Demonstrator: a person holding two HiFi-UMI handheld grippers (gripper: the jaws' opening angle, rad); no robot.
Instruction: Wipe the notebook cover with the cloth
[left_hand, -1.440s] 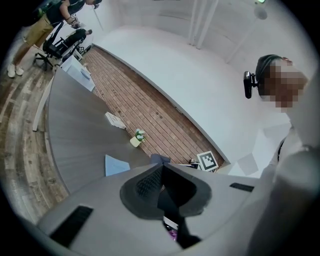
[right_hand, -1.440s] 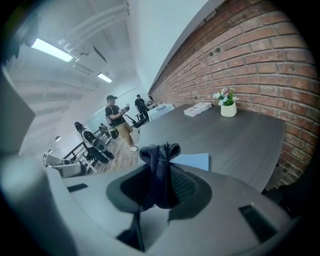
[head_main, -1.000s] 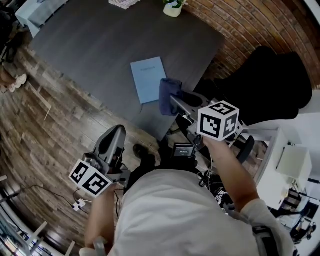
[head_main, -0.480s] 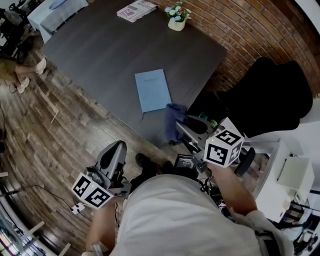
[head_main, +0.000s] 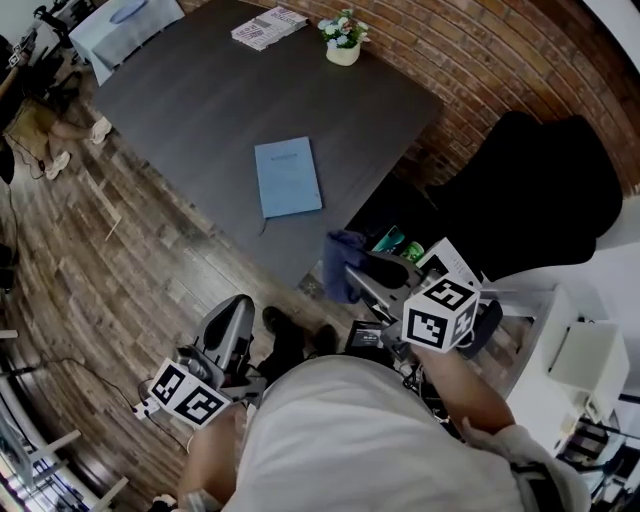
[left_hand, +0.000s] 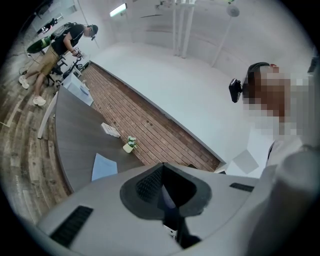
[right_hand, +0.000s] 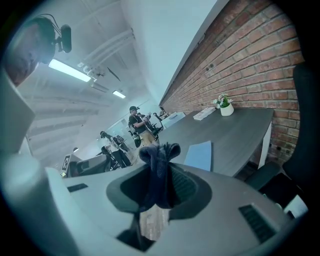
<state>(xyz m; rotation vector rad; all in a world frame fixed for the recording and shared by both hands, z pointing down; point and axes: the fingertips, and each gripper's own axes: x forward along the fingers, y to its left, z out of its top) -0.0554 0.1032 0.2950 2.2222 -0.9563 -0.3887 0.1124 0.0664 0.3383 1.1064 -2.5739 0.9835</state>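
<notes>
Dark grey table (head_main: 190, 110) beside a brick wall (head_main: 490, 60) — one pale blue notebook (head_main: 288, 177) lying flat and closed on it, ahead of both my tongs, touched by neither. Entry, right tongs (head_main: 352, 272): off the table's near edge, jaws pinching a dark blue cloth (head_main: 338, 262) that hangs bunched, clear of the notebook. Entry, left tongs (head_main: 236, 305): over the wooden floor (head_main: 90, 270), further back — jaws pressed together, nothing between.

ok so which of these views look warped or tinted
Head view: evenly lit, fairly sharp, mild bending at the edges. Left gripper view: strong fisheye, the table edge curves, dark corners. Right gripper view: teal cast, fisheye, the cloth slightly soft.
</notes>
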